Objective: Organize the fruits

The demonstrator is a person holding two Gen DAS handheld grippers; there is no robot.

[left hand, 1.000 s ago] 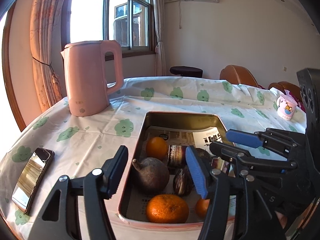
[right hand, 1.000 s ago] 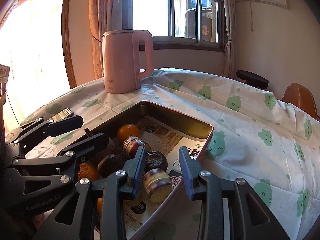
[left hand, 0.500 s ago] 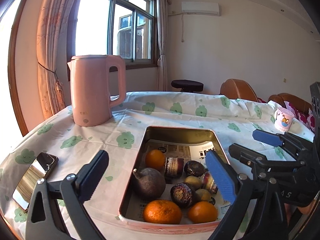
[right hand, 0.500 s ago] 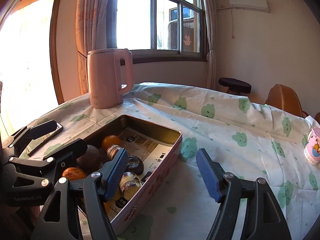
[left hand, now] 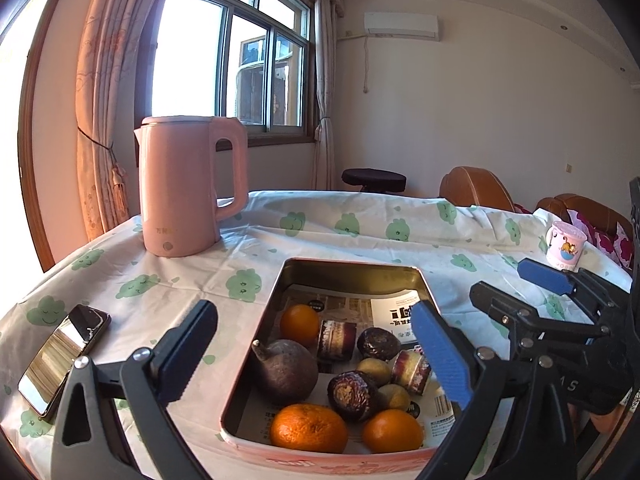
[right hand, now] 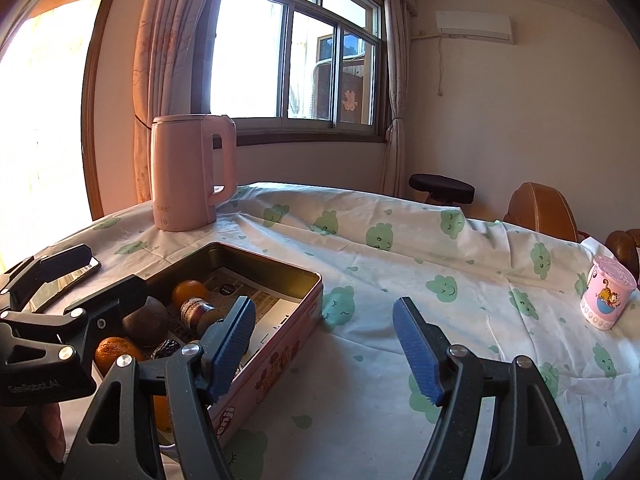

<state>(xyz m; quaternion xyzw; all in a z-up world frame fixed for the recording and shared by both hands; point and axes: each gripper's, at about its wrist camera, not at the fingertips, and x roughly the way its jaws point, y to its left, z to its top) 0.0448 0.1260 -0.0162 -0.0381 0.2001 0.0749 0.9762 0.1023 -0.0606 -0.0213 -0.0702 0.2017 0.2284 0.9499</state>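
A pink metal tin lined with printed paper holds three oranges, a dark round fruit with a stem, dark purple fruits, small yellowish ones and striped cut pieces. My left gripper hovers open over the tin's near end, touching nothing. My right gripper is open above the bare cloth just right of the tin, holding nothing. Each gripper shows in the other's view: the right gripper and the left gripper.
A pink kettle stands at the back left of the cloth-covered round table. A phone lies near the left edge and a pink cartoon cup stands at the far right. Brown chairs and a black stool stand behind the table.
Both grippers have opened wider and drawn back from the fruit in the tin. The right gripper has shifted right, off the tin and over the cloth.
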